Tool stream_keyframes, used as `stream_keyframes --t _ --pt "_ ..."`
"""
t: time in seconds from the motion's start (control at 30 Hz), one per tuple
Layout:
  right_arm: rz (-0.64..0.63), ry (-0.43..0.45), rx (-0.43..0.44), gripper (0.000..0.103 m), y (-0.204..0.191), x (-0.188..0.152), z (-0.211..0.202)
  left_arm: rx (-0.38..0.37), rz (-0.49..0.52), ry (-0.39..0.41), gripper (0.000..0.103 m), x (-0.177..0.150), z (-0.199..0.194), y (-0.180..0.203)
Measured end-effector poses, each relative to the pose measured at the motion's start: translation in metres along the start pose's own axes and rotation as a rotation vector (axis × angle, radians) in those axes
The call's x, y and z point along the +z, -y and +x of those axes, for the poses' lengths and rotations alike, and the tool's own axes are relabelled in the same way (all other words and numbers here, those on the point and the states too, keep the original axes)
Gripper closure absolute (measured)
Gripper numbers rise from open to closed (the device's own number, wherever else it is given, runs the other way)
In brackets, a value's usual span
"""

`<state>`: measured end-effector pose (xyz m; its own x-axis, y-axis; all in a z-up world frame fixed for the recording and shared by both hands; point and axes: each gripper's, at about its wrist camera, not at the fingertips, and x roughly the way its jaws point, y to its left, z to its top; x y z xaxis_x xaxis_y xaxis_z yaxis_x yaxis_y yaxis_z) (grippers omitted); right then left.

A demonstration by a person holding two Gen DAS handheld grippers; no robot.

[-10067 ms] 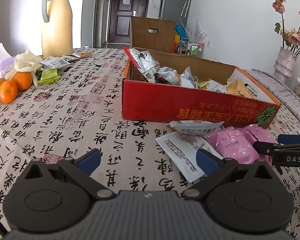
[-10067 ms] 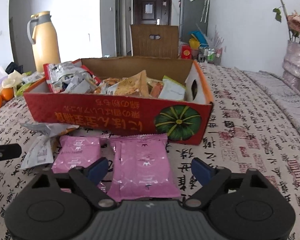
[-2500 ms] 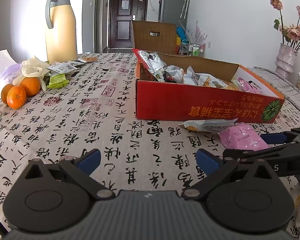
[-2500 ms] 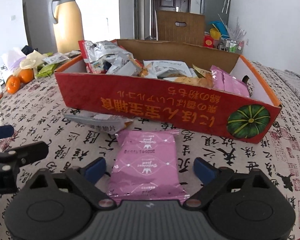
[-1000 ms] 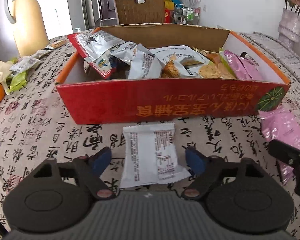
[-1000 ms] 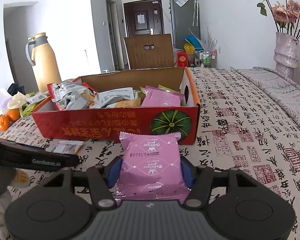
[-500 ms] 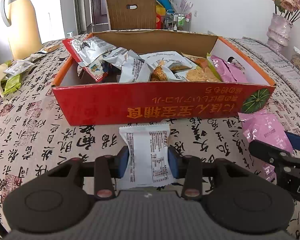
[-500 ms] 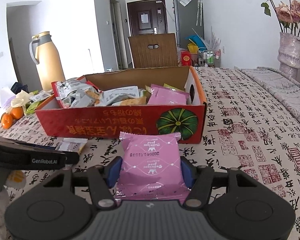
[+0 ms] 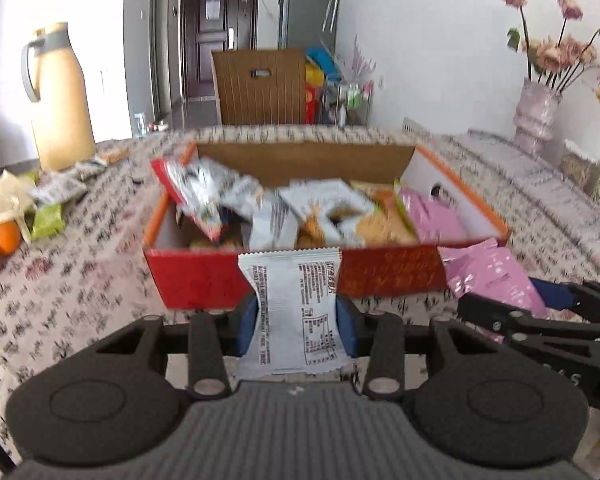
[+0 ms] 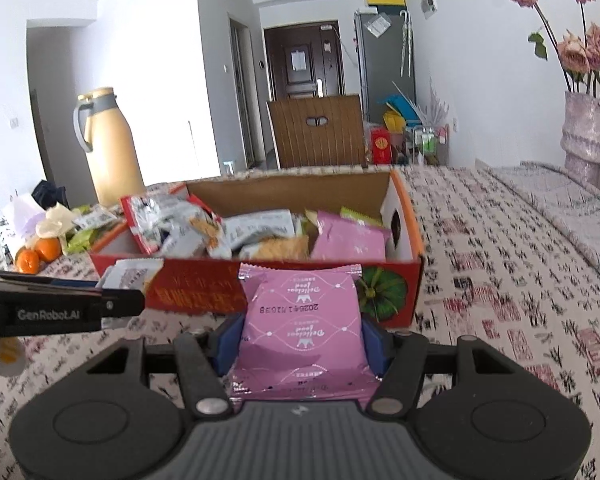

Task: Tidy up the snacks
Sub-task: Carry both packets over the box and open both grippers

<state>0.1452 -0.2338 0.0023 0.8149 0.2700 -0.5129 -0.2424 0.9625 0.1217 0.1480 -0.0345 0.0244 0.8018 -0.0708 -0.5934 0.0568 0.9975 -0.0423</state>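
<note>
My left gripper [image 9: 296,322] is shut on a white snack packet [image 9: 294,312], held up in front of the red snack box [image 9: 196,280]. A pink snack packet [image 10: 302,330] is clamped in my right gripper [image 10: 300,338], also raised before the same box [image 10: 414,264]. In the left wrist view the right gripper [image 9: 540,304] with its pink packet [image 9: 490,276] shows at the right. In the right wrist view the left gripper [image 10: 100,296] with its white packet [image 10: 130,274] shows at the left. The box holds several packets.
A tan thermos jug [image 9: 60,104] stands far left, with oranges [image 9: 2,238] and loose wrappers [image 9: 52,216] near it. A vase of dried flowers [image 9: 538,114] is far right. A brown chair [image 9: 260,86] sits behind the table. The patterned cloth [image 10: 500,272] covers the table.
My left gripper has shut on the white packet and lifted it off the cloth toward the box. The right gripper keeps its pink packet and has barely moved.
</note>
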Motion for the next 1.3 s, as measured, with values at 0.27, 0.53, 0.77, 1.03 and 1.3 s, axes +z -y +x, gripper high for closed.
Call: stream_keyframes --t 0.27,0.53,0.77,1.03,1.3 --pt "-0.027 0.068 0.015 0.043 -0.011 0.030 0.006 0.018 0.007 0.087 0.061 0.030 -0.006 -0.001" --pt "-0.063 0.092 0.005 0.043 -0.018 0.062 0.034 0.054 -0.005 0.123 0.061 0.059 0.018 -0.010" --pt "-0.054 0.088 -0.030 0.043 -0.014 0.086 0.069 0.089 0.002 0.111 0.061 0.080 0.048 -0.013" --pt "-0.027 0.047 -0.059 0.042 -0.005 0.086 0.102 0.120 -0.020 0.116 0.053 0.081 0.066 -0.018" --pt "-0.005 0.090 -0.083 0.000 0.000 0.082 0.084 0.140 -0.038 0.198 0.000 0.075 0.043 -0.030"
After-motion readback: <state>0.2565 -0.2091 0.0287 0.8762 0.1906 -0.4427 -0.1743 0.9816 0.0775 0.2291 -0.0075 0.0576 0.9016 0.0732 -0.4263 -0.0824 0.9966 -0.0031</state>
